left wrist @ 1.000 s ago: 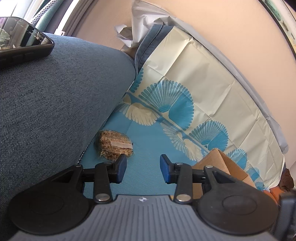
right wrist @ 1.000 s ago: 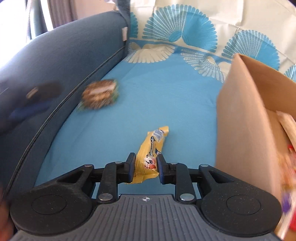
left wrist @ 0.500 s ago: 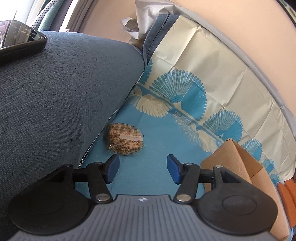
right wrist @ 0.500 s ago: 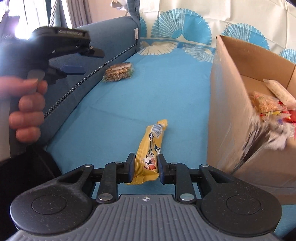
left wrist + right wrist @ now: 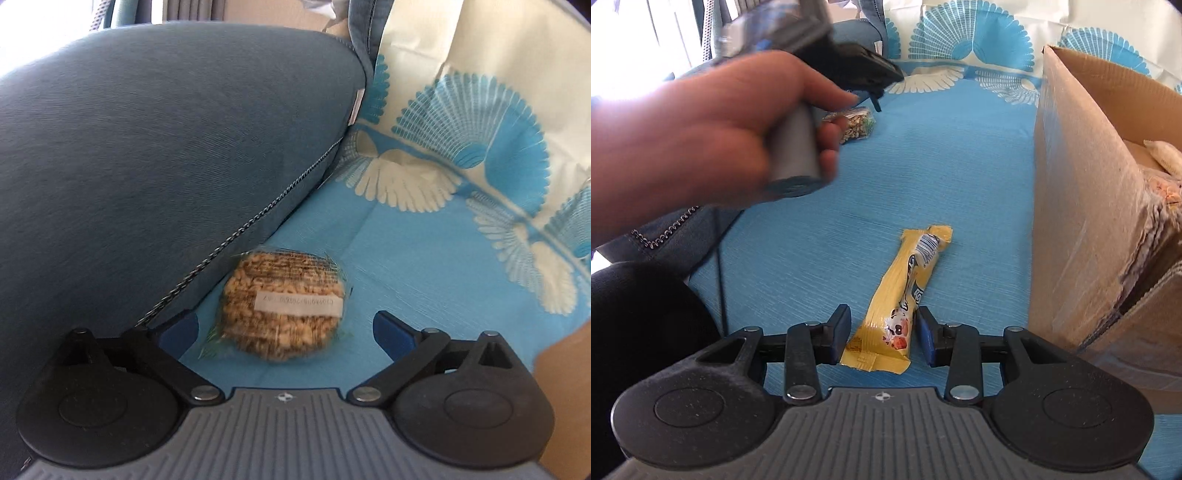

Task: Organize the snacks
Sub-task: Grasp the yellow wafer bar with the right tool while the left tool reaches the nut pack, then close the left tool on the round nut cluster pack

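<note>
A round nut cake in clear wrap (image 5: 282,304) lies on the blue cloth against the sofa cushion. My left gripper (image 5: 286,330) is open, its fingers on either side of the cake, apart from it. The cake also shows small in the right wrist view (image 5: 856,123), under the hand-held left gripper (image 5: 875,99). A yellow snack bar (image 5: 905,295) lies on the cloth. My right gripper (image 5: 883,334) is open around the bar's near end, jaws slightly apart from it. A cardboard box (image 5: 1086,206) with snacks inside stands to the right.
A blue-grey sofa cushion (image 5: 155,155) rises on the left. A cream and blue fan-pattern cloth (image 5: 461,140) covers the seat and back. The box corner (image 5: 565,369) is at the lower right of the left wrist view.
My left gripper has moved down and forward to straddle the nut cake and opened wider. My right gripper has opened, releasing the yellow bar, which now lies on the cloth.
</note>
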Motion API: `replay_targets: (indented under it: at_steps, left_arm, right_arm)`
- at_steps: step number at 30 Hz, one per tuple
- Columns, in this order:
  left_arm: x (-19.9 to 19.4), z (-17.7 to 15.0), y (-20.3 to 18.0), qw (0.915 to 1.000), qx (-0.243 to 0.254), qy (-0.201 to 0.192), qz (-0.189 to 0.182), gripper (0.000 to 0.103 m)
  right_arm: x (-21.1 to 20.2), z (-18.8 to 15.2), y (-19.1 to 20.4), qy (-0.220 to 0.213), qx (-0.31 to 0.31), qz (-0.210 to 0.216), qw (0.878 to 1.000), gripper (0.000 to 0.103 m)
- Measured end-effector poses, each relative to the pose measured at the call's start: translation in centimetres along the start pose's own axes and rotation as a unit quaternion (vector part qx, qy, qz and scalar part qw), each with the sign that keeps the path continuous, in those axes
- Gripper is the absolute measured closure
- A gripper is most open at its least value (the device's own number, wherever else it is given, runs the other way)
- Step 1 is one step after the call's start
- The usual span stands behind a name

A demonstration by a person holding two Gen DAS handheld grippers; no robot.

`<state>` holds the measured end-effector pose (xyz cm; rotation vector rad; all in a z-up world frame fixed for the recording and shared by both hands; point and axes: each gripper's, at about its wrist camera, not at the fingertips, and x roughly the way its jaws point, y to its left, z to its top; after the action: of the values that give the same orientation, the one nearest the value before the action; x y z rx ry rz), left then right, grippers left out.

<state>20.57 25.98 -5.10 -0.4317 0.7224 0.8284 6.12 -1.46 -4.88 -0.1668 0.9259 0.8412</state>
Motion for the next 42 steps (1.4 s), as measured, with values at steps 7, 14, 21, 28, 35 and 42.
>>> replay_targets:
  at_steps: [7,14,21,28,35,42]
  left_arm:
    - [2.2,0.3,-1.3,0.9995,0.023,0.009,0.019,0.016]
    - [-2.0,-0.3,0.7,0.9972,0.064,-0.003,-0.038,0.019]
    - [-8.7,-4.4,4.1,0.9761,0.167,0.043,-0.132,0.019]
    - [-12.5,-6.7,8.5,0.9709,0.144,0.057,-0.182,0.019]
    - [-12.0,-7.7,8.4,0.9644,0.137,0.13,-0.185,0.019]
    - [-9.4,-8.4,6.7,0.9587,0.166,0.19,-0.131,0.018]
  right_arm:
    - [-0.2,0.1,-0.5,0.0,0.005,0.011,1.0,0.062]
    - [-0.5,-0.2,-0.6,-0.008,0.006,0.0,1.0,0.078]
    - [-1.1,-0.7,-0.1,-0.026,0.002,-0.015,1.0,0.081]
    - [-2.5,-1.6,0.2,-0.044,0.008,-0.033,0.998,0.081]
    - [-3.1,-2.5,0.3,-0.036,0.013,-0.048,0.998,0.08]
    - [-3.2,-3.0,0.4,-0.039,0.017,-0.058,0.997,0.079]
